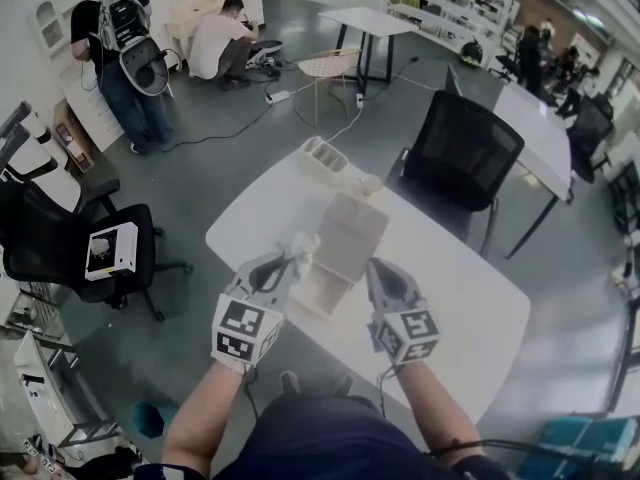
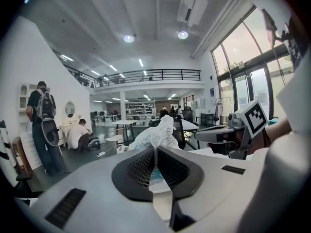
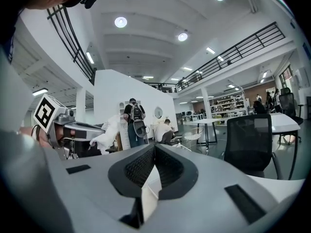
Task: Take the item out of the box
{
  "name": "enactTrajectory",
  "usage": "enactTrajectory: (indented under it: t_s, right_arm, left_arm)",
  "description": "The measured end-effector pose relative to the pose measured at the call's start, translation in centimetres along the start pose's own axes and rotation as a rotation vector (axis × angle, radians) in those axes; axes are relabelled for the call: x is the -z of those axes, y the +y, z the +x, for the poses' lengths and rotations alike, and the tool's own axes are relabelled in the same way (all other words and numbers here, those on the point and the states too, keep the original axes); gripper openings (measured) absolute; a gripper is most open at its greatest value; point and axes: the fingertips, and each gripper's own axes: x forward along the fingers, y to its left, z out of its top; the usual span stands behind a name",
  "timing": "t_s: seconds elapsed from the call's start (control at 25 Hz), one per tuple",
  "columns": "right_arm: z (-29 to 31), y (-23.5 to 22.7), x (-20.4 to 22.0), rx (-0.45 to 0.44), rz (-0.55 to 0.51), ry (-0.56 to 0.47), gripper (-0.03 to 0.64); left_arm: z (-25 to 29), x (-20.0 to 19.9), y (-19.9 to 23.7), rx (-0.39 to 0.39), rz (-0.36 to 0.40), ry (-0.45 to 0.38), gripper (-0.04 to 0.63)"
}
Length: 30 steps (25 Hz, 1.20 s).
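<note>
Two tongs work over a white tabletop [image 1: 470, 313] in the head view: the left tongs [image 1: 292, 260] hold a crumpled white bag [image 1: 303, 244] raised clear of the open box [image 1: 352, 230], just by its left side. The right tongs [image 1: 375, 266] sit at the box's near right edge, and a black chair [image 1: 462, 153] stands beyond the tabletop. From the left gripper view, that pair's jaws are pressed together on the bag's thin neck. The puffed white bulk rises just past the tips, with the right tongs off to the right. From the right gripper view, those jaws are closed, with a white panel, seemingly the box's wall, pinched low between them. The bag hangs from the left tongs at the left.
</note>
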Motion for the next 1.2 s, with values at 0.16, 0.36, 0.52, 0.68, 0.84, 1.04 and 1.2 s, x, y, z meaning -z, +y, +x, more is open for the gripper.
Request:
enactTrajectory:
  t_s: [0.16,0.36,0.52,0.68,0.84,1.04,1.2]
  right_arm:
    - [-0.2,0.3,-1.2,-0.017,-0.026,-0.016,0.017]
    - [-0.7,0.6,-3.1,-0.021,-0.036,-0.037,0.017]
    - [-1.3,-0.3,-4.3,0.007,-0.014,-0.053,0.017]
    - [-2.0,-1.0,-5.4,0.032,-0.017,-0.077,0.017]
    - [-2.2,-0.6,-5.8,0.03,-0.036,-0.089,0.017]
    - [-2.8,-0.3,-6.4,0.039,-0.07,-0.132,0.017]
    - [-2.9,-0.5,-7.1,0.051,-0.059,-0.157,0.017]
  left_arm:
    - [-1.2,-1.7,-0.8,-0.025,-0.029,-0.082,0.043]
    - [-3.0,-3.6,-0.3,-0.091,-0.001,-0.178,0.041]
    - [-4.3,-4.7,1.0,-0.137,-0.014,-0.221,0.042]
    - [-5.1,-5.2,1.5,-0.171,-0.02,-0.255,0.043]
    - [-5.1,-5.0,1.1,-0.16,-0.033,-0.258,0.043]
    - [-4.8,-4.9,0.7,-0.138,-0.032,-0.248,0.041]
    - [-4.9,-4.7,1.2,-0.146,-0.036,-0.243,0.041]
